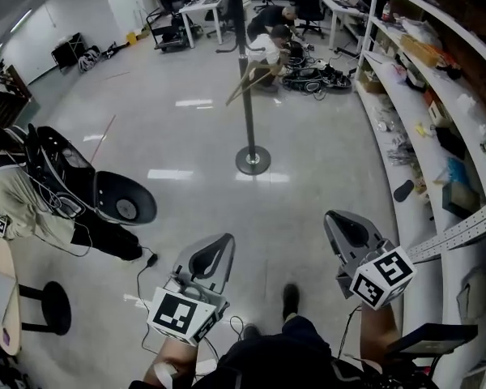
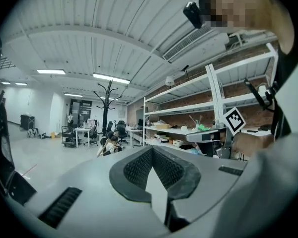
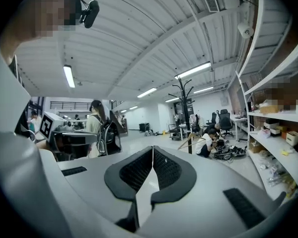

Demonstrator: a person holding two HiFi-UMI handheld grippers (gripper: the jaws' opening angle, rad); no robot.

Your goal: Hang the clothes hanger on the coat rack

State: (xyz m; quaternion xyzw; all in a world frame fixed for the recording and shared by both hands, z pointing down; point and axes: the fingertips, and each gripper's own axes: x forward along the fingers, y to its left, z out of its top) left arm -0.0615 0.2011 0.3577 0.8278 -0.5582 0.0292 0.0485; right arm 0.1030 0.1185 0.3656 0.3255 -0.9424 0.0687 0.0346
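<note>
The black coat rack [image 1: 244,71] stands on a round base out on the grey floor, some way ahead of me. A wooden clothes hanger [image 1: 249,79] hangs tilted against its pole at mid height. In the right gripper view the coat rack [image 3: 183,103] and the hanger [image 3: 189,139] show far off; in the left gripper view the coat rack [image 2: 105,105] is small and distant. My left gripper [image 1: 225,241] and right gripper [image 1: 334,219] are held side by side low in the head view, both pointing toward the rack, both shut with nothing between the jaws.
Long white shelving [image 1: 425,112] full of boxes and parts runs along the right. A person [image 1: 269,49] crouches by a heap of cables beyond the rack. To my left stands a person with a backpack [image 1: 40,189], and a black stool [image 1: 47,306] is nearby. Desks and chairs [image 1: 196,10] fill the back.
</note>
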